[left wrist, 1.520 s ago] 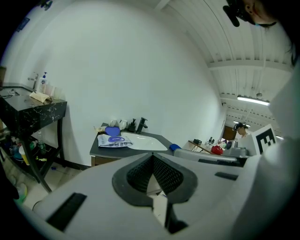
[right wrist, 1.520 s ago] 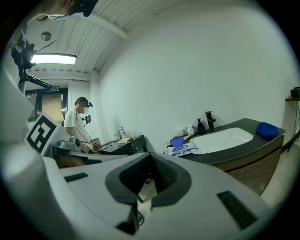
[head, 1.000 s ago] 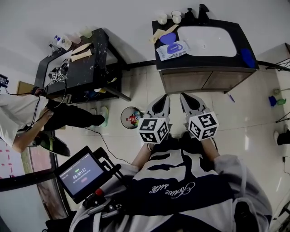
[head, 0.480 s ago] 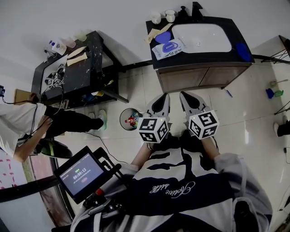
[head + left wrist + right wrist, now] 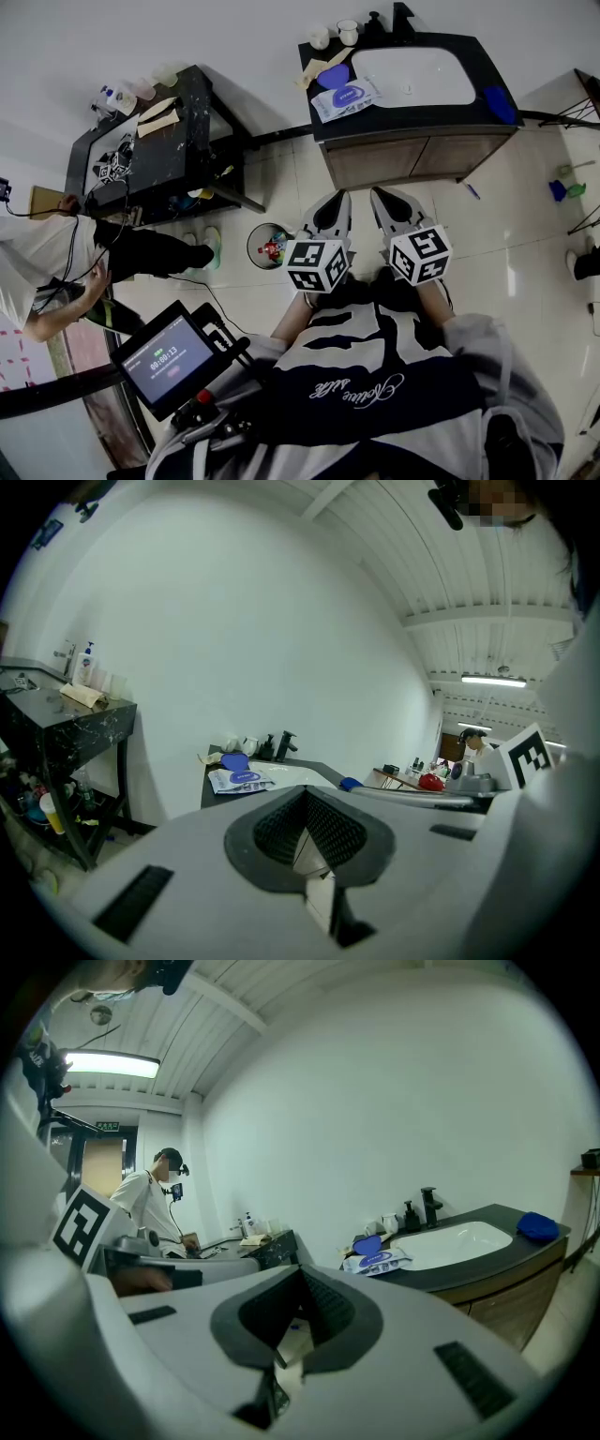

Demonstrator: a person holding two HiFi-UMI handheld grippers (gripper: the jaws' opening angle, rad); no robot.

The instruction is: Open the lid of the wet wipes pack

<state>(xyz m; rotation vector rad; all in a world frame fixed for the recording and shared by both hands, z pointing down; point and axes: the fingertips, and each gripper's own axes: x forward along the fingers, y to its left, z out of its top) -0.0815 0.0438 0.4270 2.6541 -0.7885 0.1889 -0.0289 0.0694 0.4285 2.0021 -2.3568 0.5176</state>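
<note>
— Hand-held grippers first: how do the left hand-held gripper (image 5: pixel 306 790) and the right hand-held gripper (image 5: pixel 302 1267) stand?

— From my station I read both as closed. In each gripper view the two jaws meet at their far tips with nothing between them, and only a slit of floor (image 5: pixel 525 244) shows lower down. In the head view they sit side by side at the centre of the frame, tips toward the top.

— And the wet wipes pack (image 5: pixel 345 97)?

— It lies flat on the dark worktop (image 5: pixel 412 117) at the top of the head view, just left of the white sink basin (image 5: pixel 412 77) and well apart from both grippers. Its long axis runs across the frame, with the right end a little higher than the left. The blue oval on its face points up at my camera.

— Anything you can't make out?

— A blue rounded piece (image 5: pixel 334 76) sits at the pack's upper-left edge. I cannot tell whether it is the lid or a separate thing. The print on the pack is too small to read. The marker cubes (image 5: pixel 317 265) cover the hands behind the grippers.
</note>
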